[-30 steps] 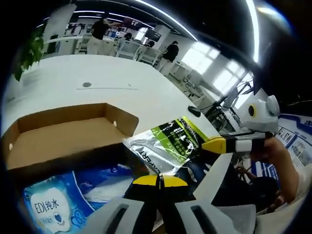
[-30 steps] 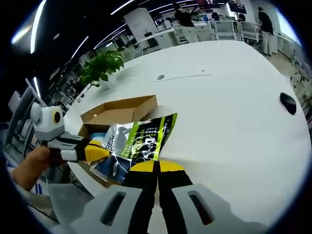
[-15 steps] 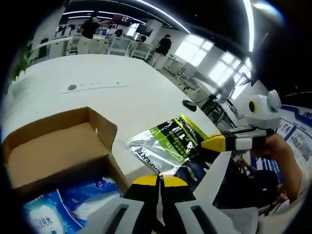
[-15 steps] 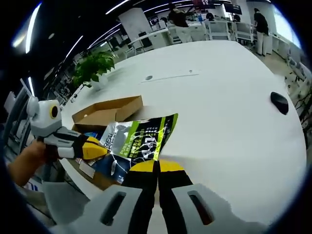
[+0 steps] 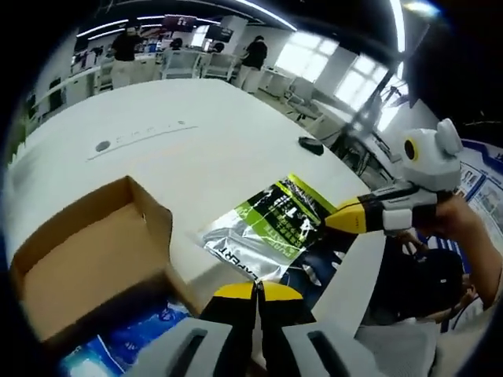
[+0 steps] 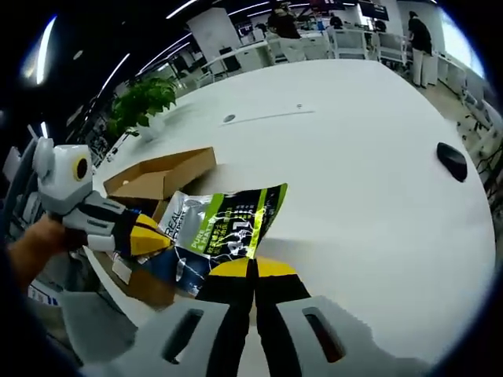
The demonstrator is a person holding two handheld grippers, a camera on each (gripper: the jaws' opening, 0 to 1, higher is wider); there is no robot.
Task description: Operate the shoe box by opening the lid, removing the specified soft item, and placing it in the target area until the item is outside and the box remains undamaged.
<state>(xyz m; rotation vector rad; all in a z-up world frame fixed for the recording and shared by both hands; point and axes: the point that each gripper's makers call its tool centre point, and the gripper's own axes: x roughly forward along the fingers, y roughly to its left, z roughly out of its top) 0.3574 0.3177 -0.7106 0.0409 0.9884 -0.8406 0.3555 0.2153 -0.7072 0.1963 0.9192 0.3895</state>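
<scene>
**Pouch out of the box, both claws on it**

I have the right claw shut on the near edge of the green, black and silver pouch, and in the left gripper view that same claw pinches the pouch's far corner. My left claw has its jaws pressed together at the pouch's silver edge; I judge it is gripping that edge, though the contact itself is hidden behind the jaw tips. In the right gripper view the left claw meets the pouch on its box side.

The pouch hangs just beside the open shoe box, over the white counter, outside the cardboard walls. A blue wet-wipes pack lies inside the box, below the pouch's level.

Risks as I judge them: the two claws pulling apart could tear or crease the foil; a slack grip on the slick film could drop it back into the box; swinging low could catch the box wall and bend it.

Readable print on the pouch: "REAL" along the silver strip. Smaller text is too blurred.
</scene>
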